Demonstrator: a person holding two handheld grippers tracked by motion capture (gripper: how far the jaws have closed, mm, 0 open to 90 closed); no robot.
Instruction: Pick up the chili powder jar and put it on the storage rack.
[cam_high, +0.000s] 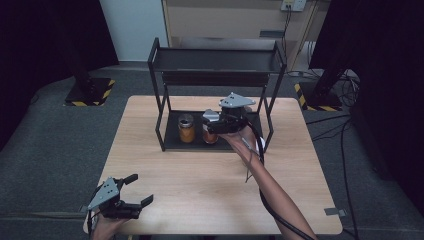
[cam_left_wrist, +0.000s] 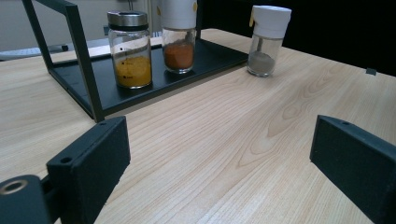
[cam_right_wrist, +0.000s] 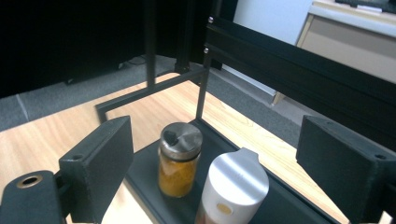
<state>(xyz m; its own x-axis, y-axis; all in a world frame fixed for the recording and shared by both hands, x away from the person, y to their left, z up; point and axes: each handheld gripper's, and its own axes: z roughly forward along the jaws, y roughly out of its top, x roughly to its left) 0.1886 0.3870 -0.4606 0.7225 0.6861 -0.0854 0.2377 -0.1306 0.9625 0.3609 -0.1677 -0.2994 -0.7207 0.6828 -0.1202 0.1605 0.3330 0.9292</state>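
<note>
A black two-tier rack (cam_high: 215, 60) stands at the back of the wooden table (cam_high: 190, 185). Its lower shelf (cam_left_wrist: 140, 91) holds a yellow-spice jar (cam_high: 186, 129) (cam_left_wrist: 129, 50) (cam_right_wrist: 179, 158) with a metal lid. Beside it is a white-capped jar of orange spice (cam_high: 210, 135) (cam_left_wrist: 178, 39) (cam_right_wrist: 236, 186). My right gripper (cam_high: 210, 124) (cam_right_wrist: 222, 163) hovers above the white-capped jar, open, with nothing between its pads. My left gripper (cam_high: 140, 190) (cam_left_wrist: 219, 158) rests open at the table's front left corner, holding nothing.
A white-capped shaker (cam_left_wrist: 266, 42) with grey contents stands on the table just outside the rack's right front leg. The rack's upper shelf rail (cam_right_wrist: 289, 65) hangs close over the right gripper. Bare wood lies between the rack and the left gripper.
</note>
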